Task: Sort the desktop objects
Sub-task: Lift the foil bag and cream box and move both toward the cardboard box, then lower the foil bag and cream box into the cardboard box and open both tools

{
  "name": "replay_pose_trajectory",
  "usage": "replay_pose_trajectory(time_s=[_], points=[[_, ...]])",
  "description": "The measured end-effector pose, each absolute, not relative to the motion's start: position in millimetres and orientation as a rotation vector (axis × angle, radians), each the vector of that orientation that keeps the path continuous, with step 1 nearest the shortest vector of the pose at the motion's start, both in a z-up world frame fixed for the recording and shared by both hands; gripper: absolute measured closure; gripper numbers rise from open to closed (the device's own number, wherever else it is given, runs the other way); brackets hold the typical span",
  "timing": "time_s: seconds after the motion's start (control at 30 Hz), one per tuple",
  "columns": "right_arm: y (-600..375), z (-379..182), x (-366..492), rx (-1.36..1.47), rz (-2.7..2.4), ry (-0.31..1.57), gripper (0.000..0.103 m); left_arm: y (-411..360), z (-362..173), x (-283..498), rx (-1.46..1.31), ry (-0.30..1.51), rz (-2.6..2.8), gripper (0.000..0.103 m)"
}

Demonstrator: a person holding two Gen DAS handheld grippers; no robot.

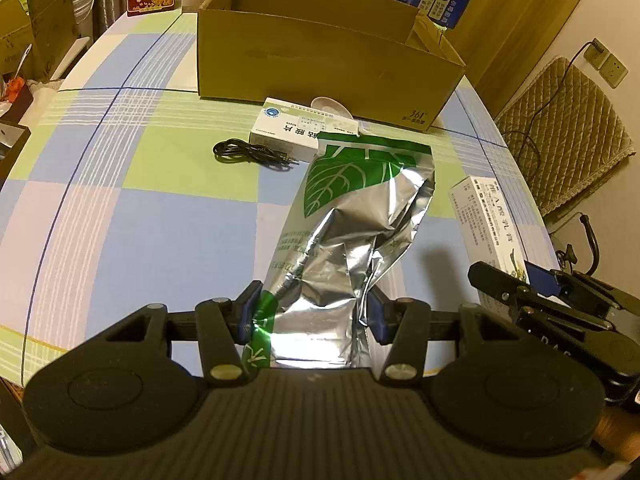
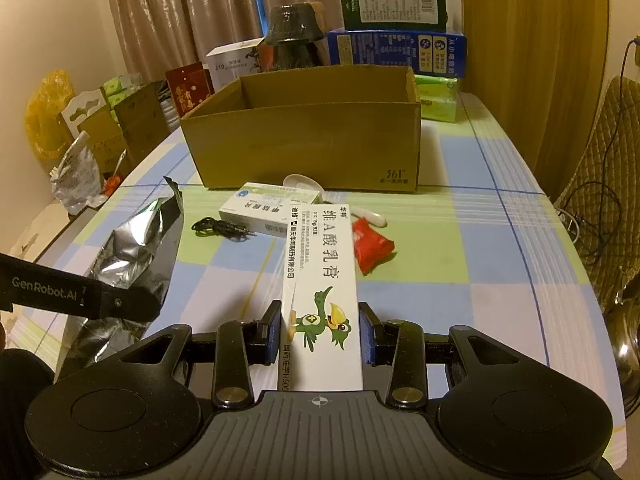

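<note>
My left gripper (image 1: 314, 314) is shut on a crumpled silver foil bag with green leaf print (image 1: 352, 216), held above the checked tablecloth; the bag also shows in the right wrist view (image 2: 136, 248). My right gripper (image 2: 320, 334) is shut on a long white ointment box with a green bird picture (image 2: 320, 280); that box shows at the right in the left wrist view (image 1: 486, 224). An open cardboard box (image 1: 320, 56) stands at the far side of the table, also in the right wrist view (image 2: 308, 140).
In front of the cardboard box lie a white medicine box (image 2: 268, 204), a coiled black cable (image 2: 220, 228), a white spoon (image 2: 316, 186) and a red packet (image 2: 370, 248). Stacked boxes (image 2: 396, 48) stand behind. A padded chair (image 1: 568, 120) is to the right.
</note>
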State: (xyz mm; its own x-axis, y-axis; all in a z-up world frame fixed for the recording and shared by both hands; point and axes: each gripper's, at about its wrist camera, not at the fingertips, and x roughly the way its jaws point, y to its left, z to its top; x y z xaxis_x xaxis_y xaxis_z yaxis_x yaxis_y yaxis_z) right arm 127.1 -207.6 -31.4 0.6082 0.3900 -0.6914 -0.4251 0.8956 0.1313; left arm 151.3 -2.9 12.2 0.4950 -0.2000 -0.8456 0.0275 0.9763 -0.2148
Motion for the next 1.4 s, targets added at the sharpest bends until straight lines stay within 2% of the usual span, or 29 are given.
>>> replay_pose_trajectory(time_s=[0.5, 1.4], points=[[-205, -31, 134, -0.038, 0.459, 0.816, 0.068, 6, 16, 161, -0.181, 1.032, -0.143, 0.056], [-200, -1, 186, -0.078, 0.424, 0.755, 0.068, 2, 31, 217, -0.125, 1.000, -0.178, 0.056]])
